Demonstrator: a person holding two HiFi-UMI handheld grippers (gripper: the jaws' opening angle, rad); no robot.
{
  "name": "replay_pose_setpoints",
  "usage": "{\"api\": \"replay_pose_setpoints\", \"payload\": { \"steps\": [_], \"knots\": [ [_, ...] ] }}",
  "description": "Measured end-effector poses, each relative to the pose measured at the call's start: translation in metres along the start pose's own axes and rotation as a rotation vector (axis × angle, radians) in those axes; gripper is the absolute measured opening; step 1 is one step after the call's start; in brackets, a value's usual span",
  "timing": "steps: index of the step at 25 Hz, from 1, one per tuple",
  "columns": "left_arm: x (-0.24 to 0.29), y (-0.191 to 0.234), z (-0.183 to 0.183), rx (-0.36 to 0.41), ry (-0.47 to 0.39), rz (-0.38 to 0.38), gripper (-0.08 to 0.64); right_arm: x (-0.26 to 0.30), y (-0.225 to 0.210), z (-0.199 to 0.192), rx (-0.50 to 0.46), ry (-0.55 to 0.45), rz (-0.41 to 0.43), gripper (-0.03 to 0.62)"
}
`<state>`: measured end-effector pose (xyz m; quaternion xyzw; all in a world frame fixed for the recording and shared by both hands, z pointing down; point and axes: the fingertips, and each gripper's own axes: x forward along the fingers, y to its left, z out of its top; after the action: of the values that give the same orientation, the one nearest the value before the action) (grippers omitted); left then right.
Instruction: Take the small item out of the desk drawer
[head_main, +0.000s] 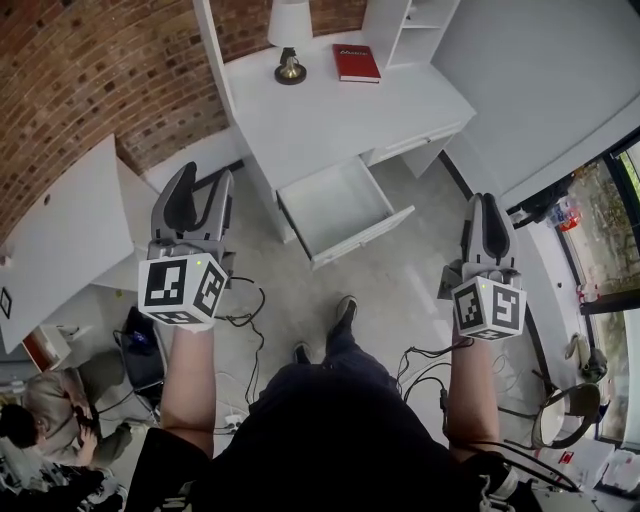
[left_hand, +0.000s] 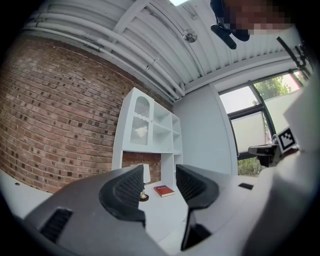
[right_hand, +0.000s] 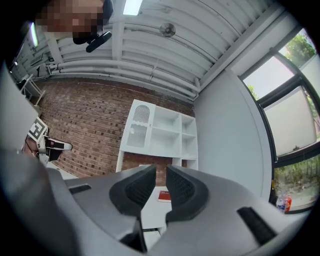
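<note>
In the head view a white desk stands ahead, its drawer pulled out toward me. The drawer's inside looks bare white; I see no small item in it. My left gripper is raised left of the drawer and well short of it, jaws open with nothing between them. My right gripper hangs to the drawer's right over the floor, its jaws drawn together and empty. Both gripper views look over the desktop toward the brick wall.
On the desk stand a lamp and a red book, with a white shelf unit behind. A white table is at the left, a seated person at bottom left, and cables on the floor.
</note>
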<state>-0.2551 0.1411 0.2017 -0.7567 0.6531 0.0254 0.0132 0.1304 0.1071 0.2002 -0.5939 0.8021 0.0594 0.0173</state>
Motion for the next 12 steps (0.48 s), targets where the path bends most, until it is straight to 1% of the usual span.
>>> {"api": "replay_pose_setpoints", "payload": {
  "steps": [7,12],
  "knots": [
    [0.049,-0.006,-0.014,0.007,0.034,0.035,0.202,0.058,-0.017,-0.022,0.019,0.004,0.06,0.074],
    [0.092,-0.023,-0.028,0.019,0.068,0.046,0.202,0.099,-0.038,-0.045,0.058,0.02,0.094,0.077]
  ]
}}
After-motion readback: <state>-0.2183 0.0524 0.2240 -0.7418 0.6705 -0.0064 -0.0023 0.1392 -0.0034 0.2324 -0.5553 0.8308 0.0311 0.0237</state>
